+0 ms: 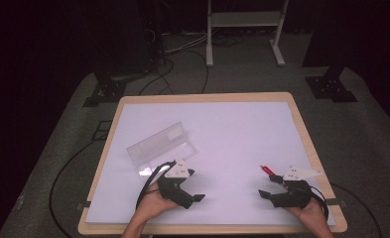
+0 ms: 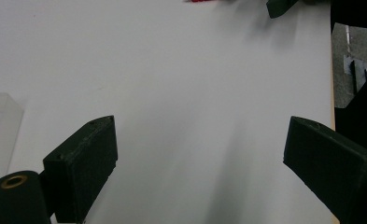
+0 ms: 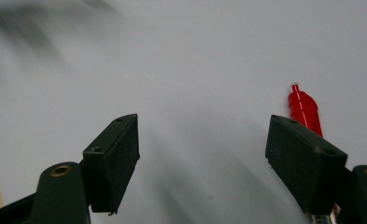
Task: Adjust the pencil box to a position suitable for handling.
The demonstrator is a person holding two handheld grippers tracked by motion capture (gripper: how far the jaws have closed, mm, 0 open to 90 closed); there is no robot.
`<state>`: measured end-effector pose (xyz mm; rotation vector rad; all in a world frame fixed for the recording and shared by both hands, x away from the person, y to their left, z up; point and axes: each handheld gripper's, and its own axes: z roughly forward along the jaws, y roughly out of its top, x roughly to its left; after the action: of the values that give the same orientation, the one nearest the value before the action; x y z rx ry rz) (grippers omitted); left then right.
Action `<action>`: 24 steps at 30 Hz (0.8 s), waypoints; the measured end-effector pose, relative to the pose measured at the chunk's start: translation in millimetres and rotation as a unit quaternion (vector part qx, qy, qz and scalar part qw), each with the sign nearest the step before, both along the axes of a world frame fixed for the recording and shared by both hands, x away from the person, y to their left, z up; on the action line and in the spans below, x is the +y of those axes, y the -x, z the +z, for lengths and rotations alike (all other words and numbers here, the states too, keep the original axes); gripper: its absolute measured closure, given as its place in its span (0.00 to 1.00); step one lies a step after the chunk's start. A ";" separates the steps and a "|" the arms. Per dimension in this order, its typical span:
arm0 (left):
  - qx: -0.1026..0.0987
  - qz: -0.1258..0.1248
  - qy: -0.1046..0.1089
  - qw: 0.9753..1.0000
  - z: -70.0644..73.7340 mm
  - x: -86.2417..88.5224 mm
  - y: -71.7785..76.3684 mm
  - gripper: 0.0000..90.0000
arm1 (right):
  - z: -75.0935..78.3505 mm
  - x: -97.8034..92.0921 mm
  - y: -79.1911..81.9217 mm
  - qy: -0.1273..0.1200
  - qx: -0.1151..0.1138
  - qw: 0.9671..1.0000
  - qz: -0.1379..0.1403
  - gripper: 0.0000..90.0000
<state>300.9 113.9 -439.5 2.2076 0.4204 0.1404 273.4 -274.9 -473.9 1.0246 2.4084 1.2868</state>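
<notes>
The red pen-like item (image 1: 267, 171) lies flat on the white table top (image 1: 232, 129), near the front right corner and just beside the right gripper (image 1: 266, 194). In the high view its long axis runs diagonally, one end pointing up and to the left toward the middle of the table, the other end passing under the grey plate of that gripper, so the full length cannot be made out. In the right gripper view the red pen-like item (image 3: 304, 109) shows a narrow tip pointing away from the camera; its lower part is hidden behind the right-hand jaw, and whether it touches that jaw cannot be told. The right gripper (image 3: 202, 149) has its jaws spread wide with bare table between them, gripping nothing. The left gripper (image 1: 198, 197) sits at the front left of the table, held in a hand (image 1: 155, 201), and in its own view the left gripper (image 2: 200, 154) is likewise wide apart and empty. A clear plastic case (image 1: 160, 145) lies behind it, lid raised; its translucent corner (image 2: 1, 121) is cut off at the left edge of the left gripper view. Fine detail of the case is hard to make out.
</notes>
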 end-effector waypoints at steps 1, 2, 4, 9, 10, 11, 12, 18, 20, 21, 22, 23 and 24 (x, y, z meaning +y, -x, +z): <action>-0.001 -0.001 -0.005 1.000 0.4 0.4 -0.9 0.12 | -0.2 0.0 -0.3 0.001 -0.001 1.000 0.000 0.28; -0.003 -0.002 -0.012 1.000 0.9 1.1 -1.8 0.12 | -0.4 0.0 -0.7 0.002 -0.002 1.000 -0.002 0.28; -0.006 0.000 -0.014 1.000 1.8 3.1 -3.4 0.12 | -0.3 -1.0 -1.7 0.002 -0.002 1.000 -0.004 0.28; -0.017 0.001 -0.019 1.000 4.2 6.9 -6.7 0.12 | 0.0 -1.9 -1.7 -0.005 -0.004 1.000 -0.008 0.28; -0.019 0.002 -0.020 1.000 4.6 7.9 -7.8 0.12 | 0.0 -1.5 -1.4 -0.003 -0.002 1.000 -0.008 0.28; -0.018 0.003 -0.022 1.000 5.1 9.0 -9.0 0.12 | 0.0 -1.2 -1.3 -0.001 -0.003 1.000 -0.007 0.28; -0.022 0.005 -0.024 0.999 6.0 10.3 -9.8 0.12 | 0.3 -1.0 -1.2 -0.001 -0.004 1.000 -0.006 0.28; -0.033 0.018 -0.020 0.999 9.0 22.1 -14.6 0.11 | 3.9 -3.6 -0.3 -0.006 -0.007 1.000 -0.012 0.28; -0.038 0.025 -0.022 0.999 10.5 26.4 -15.9 0.10 | 5.1 -5.1 0.2 -0.013 -0.012 1.000 -0.014 0.28; -0.040 0.029 -0.024 0.998 10.9 28.5 -16.2 0.10 | 5.3 -5.2 0.3 -0.012 -0.012 1.000 -0.015 0.28; -0.043 0.034 -0.027 0.998 11.4 30.6 -16.9 0.10 | 5.0 -4.9 0.3 -0.011 -0.011 1.000 -0.014 0.28; -0.044 0.039 -0.028 0.998 11.9 32.7 -17.5 0.10 | 4.8 -4.3 0.5 -0.009 -0.010 1.000 -0.012 0.28; -0.046 0.041 -0.030 0.998 12.2 35.0 -18.2 0.10 | 4.6 -3.5 1.0 -0.008 -0.009 1.000 -0.011 0.28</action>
<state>319.0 148.9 -427.3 2.2337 0.4608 0.3018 272.4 -278.5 -469.3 1.0374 2.3701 1.3041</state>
